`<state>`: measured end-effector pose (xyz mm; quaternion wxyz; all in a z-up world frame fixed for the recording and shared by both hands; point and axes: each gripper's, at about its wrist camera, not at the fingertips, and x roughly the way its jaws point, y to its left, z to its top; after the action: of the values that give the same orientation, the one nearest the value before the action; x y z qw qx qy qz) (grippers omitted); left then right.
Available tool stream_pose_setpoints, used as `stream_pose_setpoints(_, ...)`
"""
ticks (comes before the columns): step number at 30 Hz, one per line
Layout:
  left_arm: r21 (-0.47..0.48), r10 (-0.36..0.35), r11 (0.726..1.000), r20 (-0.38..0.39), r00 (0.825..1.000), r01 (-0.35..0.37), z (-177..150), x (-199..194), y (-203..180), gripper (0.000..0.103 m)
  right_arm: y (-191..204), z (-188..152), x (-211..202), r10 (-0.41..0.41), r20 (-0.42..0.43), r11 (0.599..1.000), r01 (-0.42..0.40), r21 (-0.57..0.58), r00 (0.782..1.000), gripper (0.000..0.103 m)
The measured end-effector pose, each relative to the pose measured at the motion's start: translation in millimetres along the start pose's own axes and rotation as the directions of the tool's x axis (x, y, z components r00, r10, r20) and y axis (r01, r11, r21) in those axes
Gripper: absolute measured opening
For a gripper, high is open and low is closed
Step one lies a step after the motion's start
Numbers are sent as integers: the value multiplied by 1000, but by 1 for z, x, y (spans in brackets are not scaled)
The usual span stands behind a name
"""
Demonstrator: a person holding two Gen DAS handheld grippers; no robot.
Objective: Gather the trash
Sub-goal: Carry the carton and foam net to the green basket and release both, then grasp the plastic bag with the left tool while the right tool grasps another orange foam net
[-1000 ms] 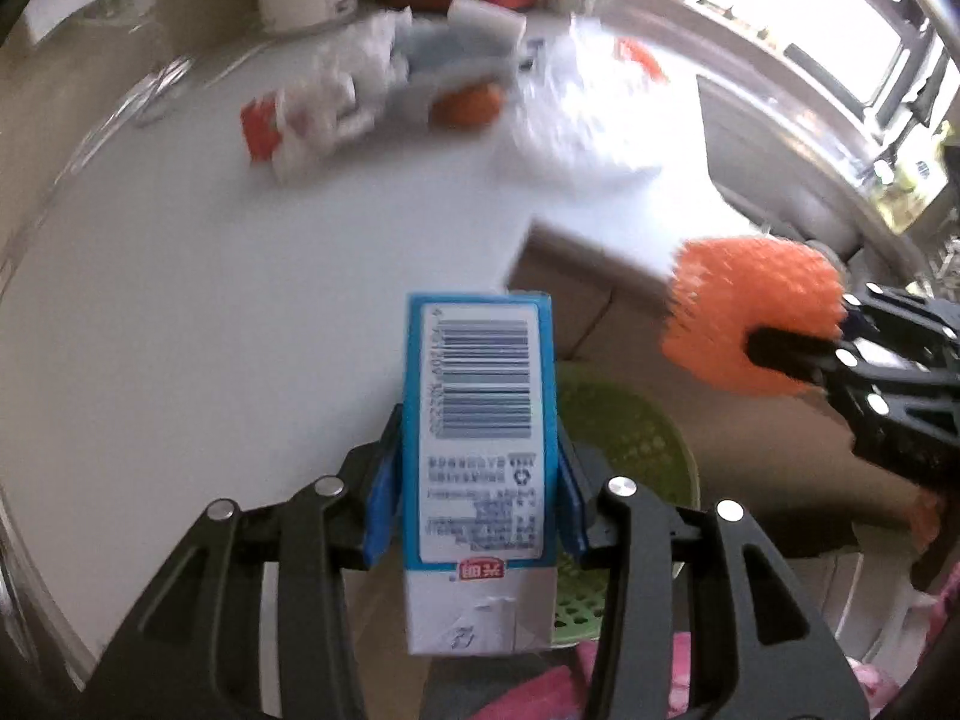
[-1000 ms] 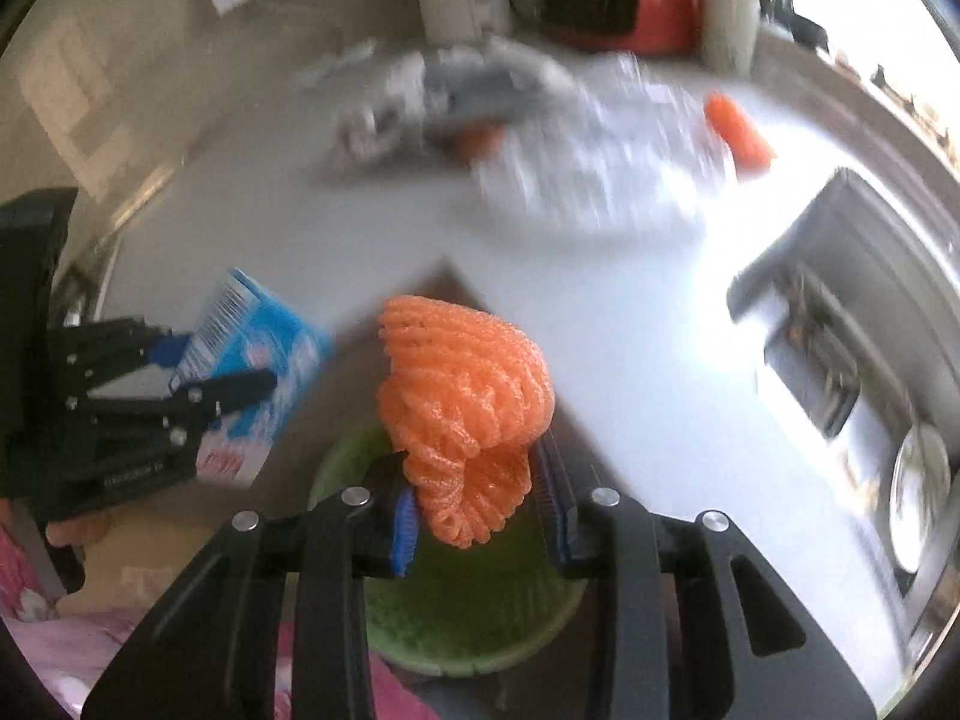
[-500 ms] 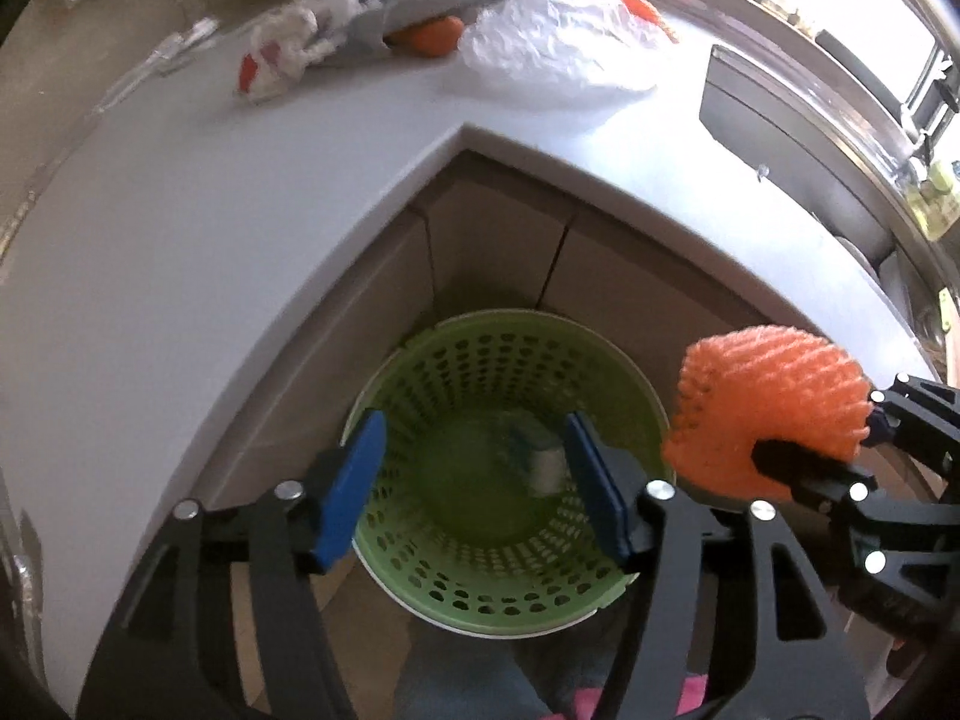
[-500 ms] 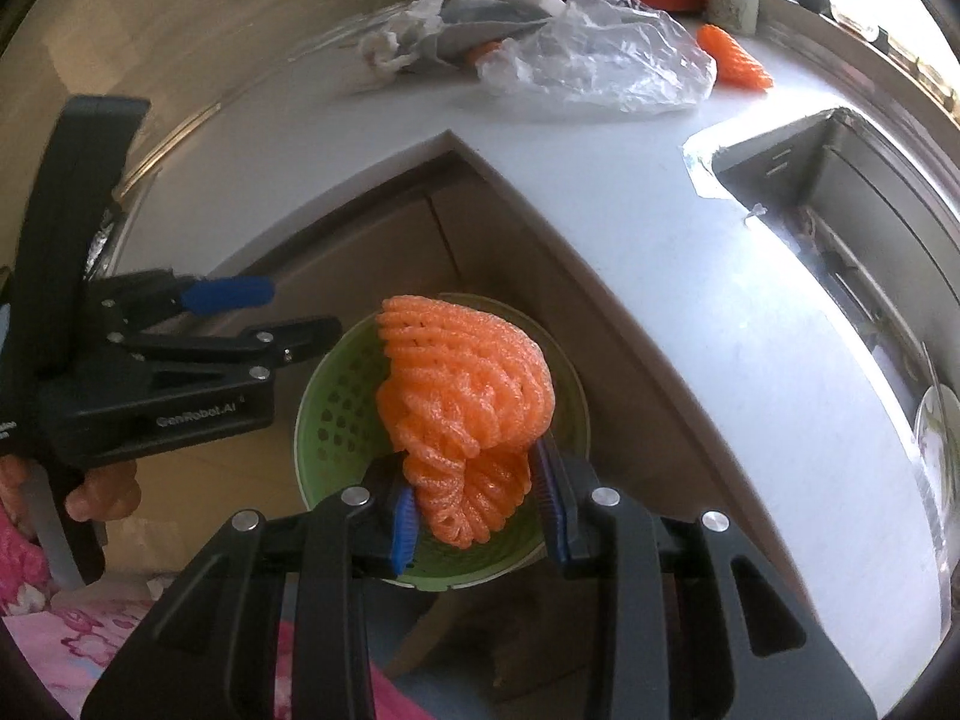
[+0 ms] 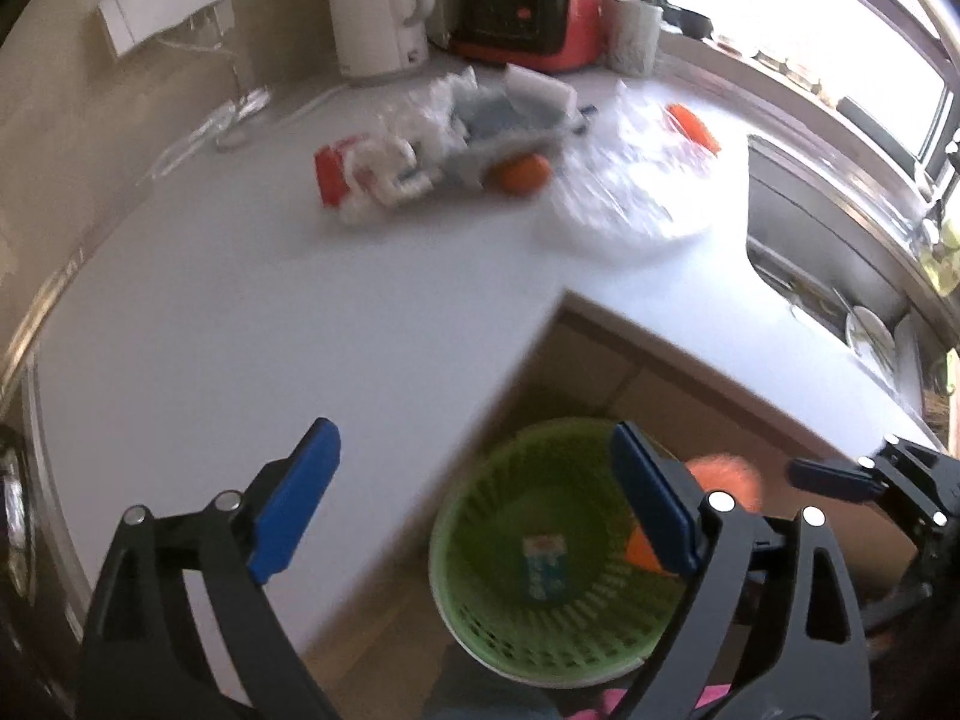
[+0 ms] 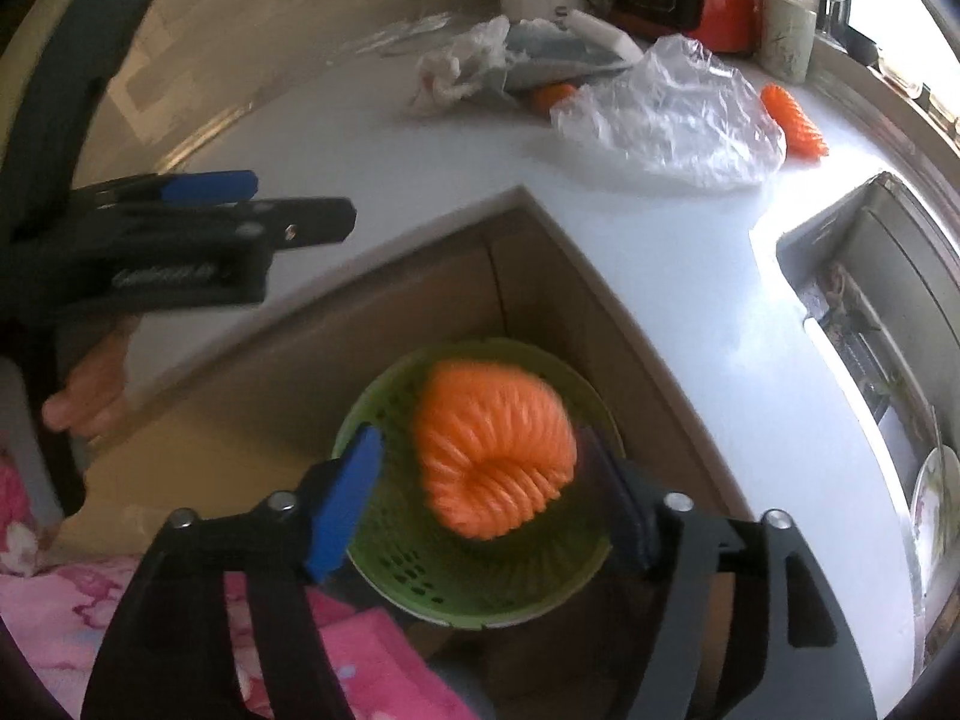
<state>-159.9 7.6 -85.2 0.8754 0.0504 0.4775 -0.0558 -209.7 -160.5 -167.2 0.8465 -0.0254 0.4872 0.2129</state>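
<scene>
- We see the left gripper (image 5: 474, 498) spread wide, nothing between its blue pads (image 5: 294, 507); it hangs over the edge of the white counter (image 5: 252, 324).
- In the right wrist view the left gripper (image 6: 288, 210) sits at far left, over the counter (image 6: 690, 264) edge, apart from the bin.
- Green bin (image 5: 540, 570) stands on the floor in the counter's inner corner, below both grippers.
- Small blue carton (image 5: 545, 567) lies at the bottom of the bin.
- Orange foam net (image 6: 495, 447) appears over the bin (image 6: 420, 546) mouth, between the right gripper's pads; it is blurred, and we cannot tell if the pads touch it.
- Right gripper (image 6: 480, 501) is opened wide, its left blue pad (image 6: 342, 504) clearly apart from the net.
- From the left wrist view the net (image 5: 723, 480) shows partly behind the left gripper's right finger, near the bin rim; the right gripper (image 5: 840, 474) reaches in from the right edge.
- Still on the counter, far side: crumpled wrappers (image 6: 462, 69), a clear plastic bag (image 6: 672, 114), a second orange foam net (image 6: 792, 120) just right of the bag.
- Sink (image 6: 882, 312) at far right.
</scene>
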Motion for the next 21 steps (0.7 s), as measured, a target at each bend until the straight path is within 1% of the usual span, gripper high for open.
stream_pose_setpoints(2, 11, 0, 1000, 14, 1000, 0, 15, 5, 10, 89, 0, 9, -4, -18, 21, 1000, 17, 20, 1000, 79)
stream_pose_setpoints(4, 26, -10, 1000, 22, 1000, 9, 31, 13, 21, 90, -1, 21, -7, -42, 45, 998, 40, 46, 998, 80)
stream_pose_setpoints(8, 63, -44, 997, 25, 999, 42, 58, 27, 32, 90, -3, 43, -14, -77, 87, 991, 67, 114, 993, 84)
stream_pose_setpoints(11, 96, -70, 993, 27, 997, 67, 70, 35, 35, 90, -6, 57, -19, -115, 118, 985, 97, 146, 986, 87)
stream_pose_setpoints(13, 128, -104, 987, 22, 994, 100, 77, 41, 31, 90, -9, 64, -19, -136, 132, 980, 114, 165, 982, 87)
stream_pose_setpoints(16, 182, -167, 970, 11, 986, 162, 85, 48, 16, 90, -18, 70, -16, -167, 131, 969, 139, 203, 977, 87)
stream_pose_setpoints(20, 237, -256, 937, -29, 966, 256, 98, 66, -22, 91, -34, 70, -14, -198, 104, 958, 169, 233, 975, 87)
stream_pose_setpoints(21, 242, -266, 933, -36, 963, 267, 101, 72, -31, 91, -39, 68, -14, -206, 96, 955, 179, 237, 974, 87)
